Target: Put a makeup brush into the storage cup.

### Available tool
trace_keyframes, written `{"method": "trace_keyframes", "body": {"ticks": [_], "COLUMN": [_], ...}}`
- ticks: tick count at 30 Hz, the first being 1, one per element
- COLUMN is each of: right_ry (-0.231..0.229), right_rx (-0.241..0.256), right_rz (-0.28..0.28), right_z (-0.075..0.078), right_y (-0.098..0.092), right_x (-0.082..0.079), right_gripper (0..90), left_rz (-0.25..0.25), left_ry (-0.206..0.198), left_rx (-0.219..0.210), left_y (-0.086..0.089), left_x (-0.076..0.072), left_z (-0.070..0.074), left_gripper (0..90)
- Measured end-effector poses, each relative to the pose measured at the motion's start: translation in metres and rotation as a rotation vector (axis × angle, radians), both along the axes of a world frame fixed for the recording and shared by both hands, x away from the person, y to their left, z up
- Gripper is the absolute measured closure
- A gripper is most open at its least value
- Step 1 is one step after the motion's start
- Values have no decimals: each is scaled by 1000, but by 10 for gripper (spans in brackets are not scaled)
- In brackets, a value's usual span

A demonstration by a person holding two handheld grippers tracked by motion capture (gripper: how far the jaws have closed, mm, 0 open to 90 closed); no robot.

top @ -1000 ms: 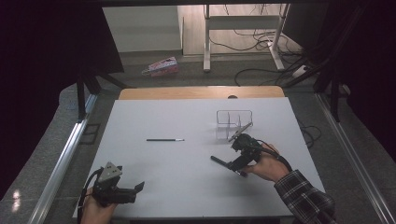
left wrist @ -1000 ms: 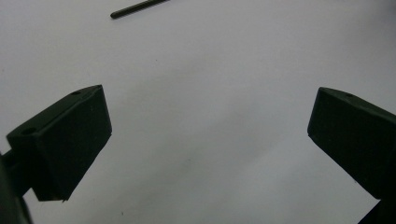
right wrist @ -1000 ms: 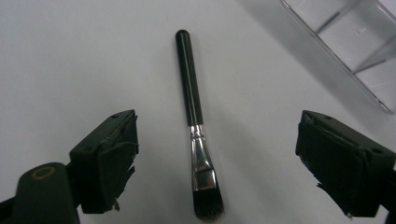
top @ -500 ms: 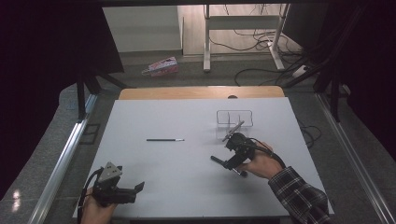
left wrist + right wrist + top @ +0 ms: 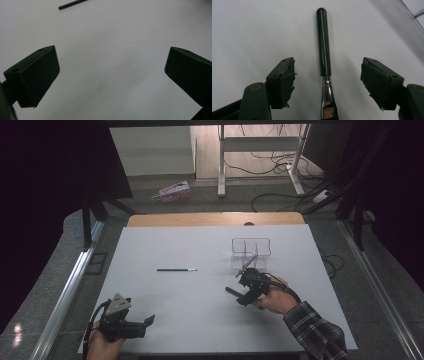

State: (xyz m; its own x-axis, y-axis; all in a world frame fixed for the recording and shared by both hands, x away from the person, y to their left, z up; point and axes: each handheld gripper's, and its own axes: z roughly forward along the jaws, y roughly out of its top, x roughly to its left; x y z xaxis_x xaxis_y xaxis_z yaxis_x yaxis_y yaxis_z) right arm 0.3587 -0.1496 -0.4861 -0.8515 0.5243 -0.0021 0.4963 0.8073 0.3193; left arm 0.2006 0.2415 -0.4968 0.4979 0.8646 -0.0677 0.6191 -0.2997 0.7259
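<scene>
Black-handled and capped with a bright metal ferrule, the brush (image 5: 323, 47) lies flat on the white table (image 5: 200, 245), between the parted jaws of the right gripper (image 5: 328, 82). Seen from the right gripper view, its long axis runs straight away from the camera, handle tip far, ferrule near, and both pads stand off from it on either side with bare table between; nothing is clamped. In the high view the right gripper (image 5: 248, 287) sits just in front of the clear organizer (image 5: 251, 251), the brush angled toward that box. Closing the jaws would meet the brush across its width, near the join of handle and ferrule, which looks like a sound place to pinch. The left gripper (image 5: 131, 326) rests at the near left edge of the table, its jaws wide apart over bare surface, well away from the brush. A second thin pencil-like stick (image 5: 176, 269) lies mid-table, nearer the left hand.
</scene>
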Motion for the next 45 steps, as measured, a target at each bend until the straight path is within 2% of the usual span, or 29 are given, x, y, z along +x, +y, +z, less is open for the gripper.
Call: {"method": "trace_keyframes", "body": {"ticks": [7, 13, 15, 18, 19, 23, 27, 33, 38, 41, 42, 45], "right_ry": [6, 12, 15, 30, 48, 47, 43, 12, 5, -5, -13, -25], "right_rx": [-28, -67, -80, -96, -96, -88, -50, 19, 51, 69, 92, 115], "right_rz": [26, 19, 26, 25, 19, 13, 17, 17, 14, 19, 21, 23], "right_z": [-8, -13, -11, -9, -8, -8, -8, -1, 1, 5, 8, 12], "right_y": [0, -1, -2, -2, -3, -3, -9, -21, -26, -30, -33, -35], "right_x": [-2, -2, -2, -1, 0, -1, -2, -7, -11, -15, -19, -23], "right_gripper": [323, 440, 589, 766, 771, 773, 773, 773, 773, 773, 773, 773], "left_rz": [1, 0, 1, 0, 2, -8, -27, -31, -29, -50, -55, -58], "left_ry": [2, 0, 1, 1, 2, 6, -6, -39, -61, -80, -85, -93], "left_rx": [2, 3, 4, -2, -4, -6, 16, -16, -22, -21, -23, -28], "left_y": [0, 0, 0, 0, 0, -3, -6, -2, -1, -1, -2, -3], "left_x": [0, 0, 0, -1, 0, -1, -1, -1, -1, -1, -1, -1], "left_z": [0, 0, 0, 0, 0, 1, 2, 3, 4, 4, 4, 5], "left_gripper": [2, 3, 3, 3, 3, 7, 26, 36, 35, 35, 35, 34]}}
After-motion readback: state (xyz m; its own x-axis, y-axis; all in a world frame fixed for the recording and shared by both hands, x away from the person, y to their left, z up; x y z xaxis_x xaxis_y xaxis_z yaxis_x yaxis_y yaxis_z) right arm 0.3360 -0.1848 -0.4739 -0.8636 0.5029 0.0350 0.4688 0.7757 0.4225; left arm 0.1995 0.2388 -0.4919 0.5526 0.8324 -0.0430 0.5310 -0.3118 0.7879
